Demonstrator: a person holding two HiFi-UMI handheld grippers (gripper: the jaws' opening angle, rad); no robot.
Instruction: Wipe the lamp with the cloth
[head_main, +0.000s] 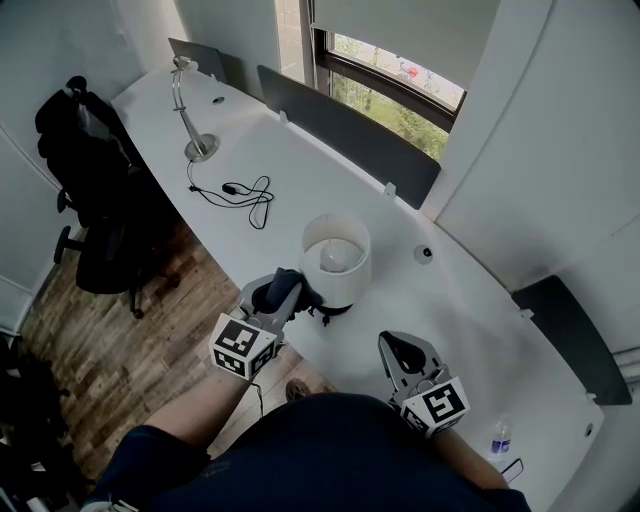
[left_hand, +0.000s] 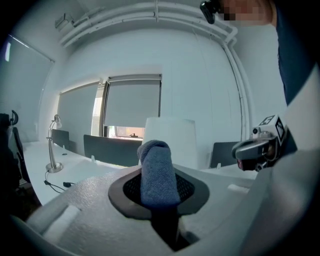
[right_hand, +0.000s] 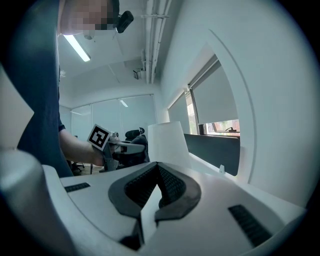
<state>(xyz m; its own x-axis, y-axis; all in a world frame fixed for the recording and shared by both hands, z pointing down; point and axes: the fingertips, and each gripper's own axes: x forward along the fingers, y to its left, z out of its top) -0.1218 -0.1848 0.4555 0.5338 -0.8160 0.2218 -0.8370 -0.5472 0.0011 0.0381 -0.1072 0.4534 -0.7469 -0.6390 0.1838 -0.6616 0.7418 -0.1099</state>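
Blue folded cloth (left_hand: 159, 172) was clamped in the jaws of the left gripper (head_main: 284, 292), just beside the white-shaded table lamp (head_main: 335, 256). Right gripper (right_hand: 156, 186) had its jaws together, empty. I'd wipe lightly to avoid tipping it.

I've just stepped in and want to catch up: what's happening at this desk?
A person stands at the white desk with a gripper in each hand. The left gripper is shut on a blue cloth and holds it beside the white-shaded lamp, on the lamp's left. Whether the cloth touches the lamp is not clear. The right gripper is shut and empty, off to the lamp's right.
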